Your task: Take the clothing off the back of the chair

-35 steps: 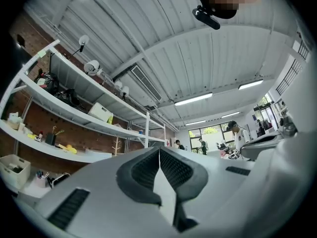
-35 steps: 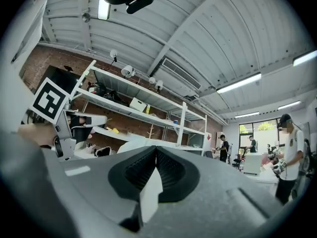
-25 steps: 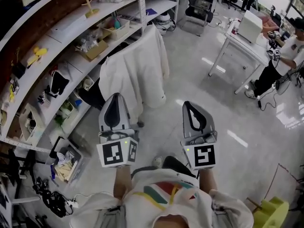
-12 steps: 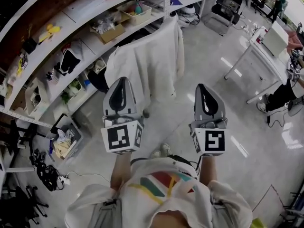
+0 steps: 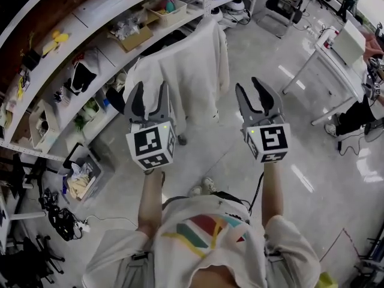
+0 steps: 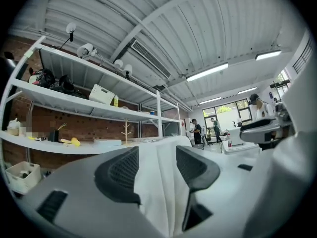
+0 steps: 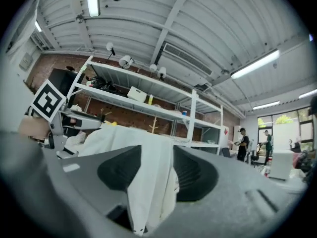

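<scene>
left gripper [image 5: 150, 96] + right gripper [image 5: 256, 96]: fingers spread, have just been opening, nothing pinched | clothing [image 5: 180, 71] draped over chair [image 5: 114, 100] back, ahead of both fingertips, apart | looks light, limp, may snag; pinch top fold near shoulders

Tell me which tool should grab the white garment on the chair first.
Left, probably. The left tool lines up with a shoulder of the white cloth garment; the right tool sits off its edge, over the grey floor. Both tools' jaws have just been opening, gripping nothing yet.
</scene>
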`<action>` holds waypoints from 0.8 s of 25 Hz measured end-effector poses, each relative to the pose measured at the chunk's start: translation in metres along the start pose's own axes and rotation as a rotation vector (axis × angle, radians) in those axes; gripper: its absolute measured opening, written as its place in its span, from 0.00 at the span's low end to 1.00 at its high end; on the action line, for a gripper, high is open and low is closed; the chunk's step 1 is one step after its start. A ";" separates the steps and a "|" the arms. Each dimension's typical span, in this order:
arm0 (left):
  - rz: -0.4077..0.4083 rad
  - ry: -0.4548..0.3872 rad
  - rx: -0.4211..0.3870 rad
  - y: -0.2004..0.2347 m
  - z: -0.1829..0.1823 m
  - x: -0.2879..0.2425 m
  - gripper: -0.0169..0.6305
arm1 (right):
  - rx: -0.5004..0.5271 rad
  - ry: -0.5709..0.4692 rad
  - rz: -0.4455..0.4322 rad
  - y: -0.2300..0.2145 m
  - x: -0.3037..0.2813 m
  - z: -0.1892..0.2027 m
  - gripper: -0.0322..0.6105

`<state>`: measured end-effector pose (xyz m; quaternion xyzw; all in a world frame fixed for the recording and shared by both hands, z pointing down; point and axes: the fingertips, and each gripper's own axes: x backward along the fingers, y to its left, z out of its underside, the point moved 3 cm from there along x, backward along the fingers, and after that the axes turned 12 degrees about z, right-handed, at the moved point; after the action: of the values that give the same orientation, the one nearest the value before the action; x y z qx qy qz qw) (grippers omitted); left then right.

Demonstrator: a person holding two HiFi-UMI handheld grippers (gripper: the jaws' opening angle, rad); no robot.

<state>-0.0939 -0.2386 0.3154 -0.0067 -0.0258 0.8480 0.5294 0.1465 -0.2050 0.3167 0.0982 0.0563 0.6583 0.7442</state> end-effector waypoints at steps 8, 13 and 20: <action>-0.045 0.114 0.010 0.008 0.023 -0.029 0.38 | 0.018 0.097 0.003 -0.057 -0.117 0.026 0.41; -0.078 0.177 0.023 0.015 0.043 -0.045 0.38 | 0.097 0.174 -0.025 -0.059 -0.174 0.052 0.41; -0.100 0.240 0.046 0.025 0.062 -0.058 0.38 | 0.145 0.212 -0.030 -0.057 -0.234 0.073 0.38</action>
<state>-0.0934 -0.3037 0.3756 -0.0945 0.0570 0.8139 0.5705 0.1879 -0.4486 0.3643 0.0809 0.1837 0.6479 0.7348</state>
